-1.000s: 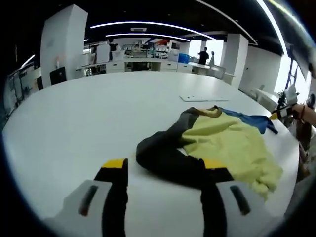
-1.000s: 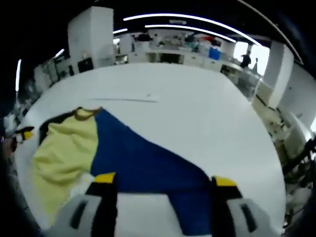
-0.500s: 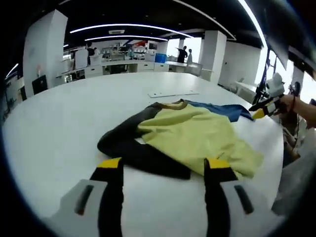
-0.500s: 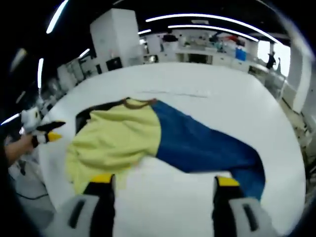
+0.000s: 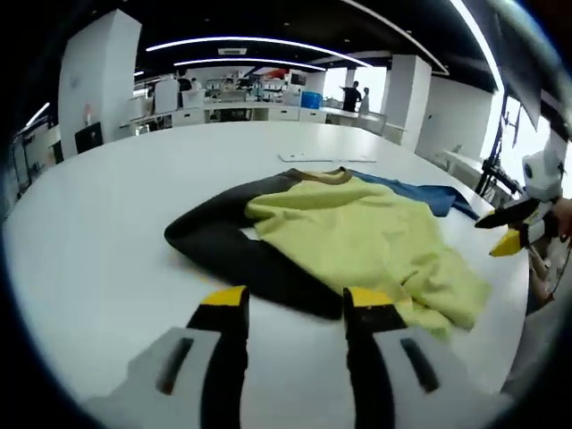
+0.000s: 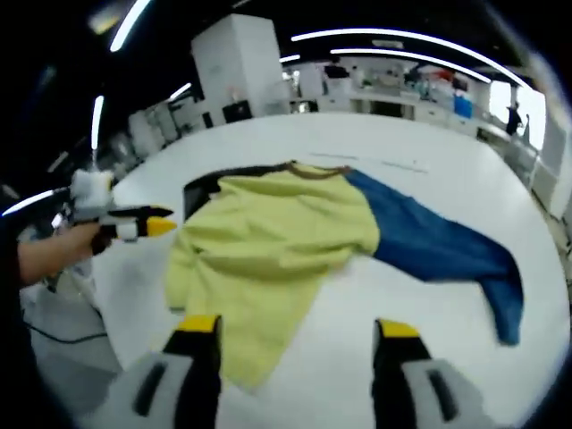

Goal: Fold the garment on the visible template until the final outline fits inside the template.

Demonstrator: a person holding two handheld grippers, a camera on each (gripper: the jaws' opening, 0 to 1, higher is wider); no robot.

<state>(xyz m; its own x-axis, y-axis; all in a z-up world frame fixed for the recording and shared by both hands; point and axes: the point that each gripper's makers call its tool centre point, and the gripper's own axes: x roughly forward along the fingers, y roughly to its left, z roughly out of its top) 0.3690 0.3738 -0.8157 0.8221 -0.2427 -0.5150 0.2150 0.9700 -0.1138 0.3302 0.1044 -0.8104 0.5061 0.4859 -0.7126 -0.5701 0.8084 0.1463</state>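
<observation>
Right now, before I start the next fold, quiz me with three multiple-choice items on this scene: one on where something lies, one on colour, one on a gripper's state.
1. In the right gripper view, where does the blue sleeve lie relative to the yellow body of the garment?
A. to its right
B. to its left
C. beneath it

2. What colour is the sleeve nearest the left gripper?
A. red
B. black
C. white

3. How do the right gripper jaws stand?
A. shut on the garment
B. shut on nothing
C. open, holding nothing

Answers: 1 A, blue cloth stretches rightward from the yellow; 2 B, the dark sleeve lies just ahead of the jaws; 3 C, white table shows between the yellow tips.
</observation>
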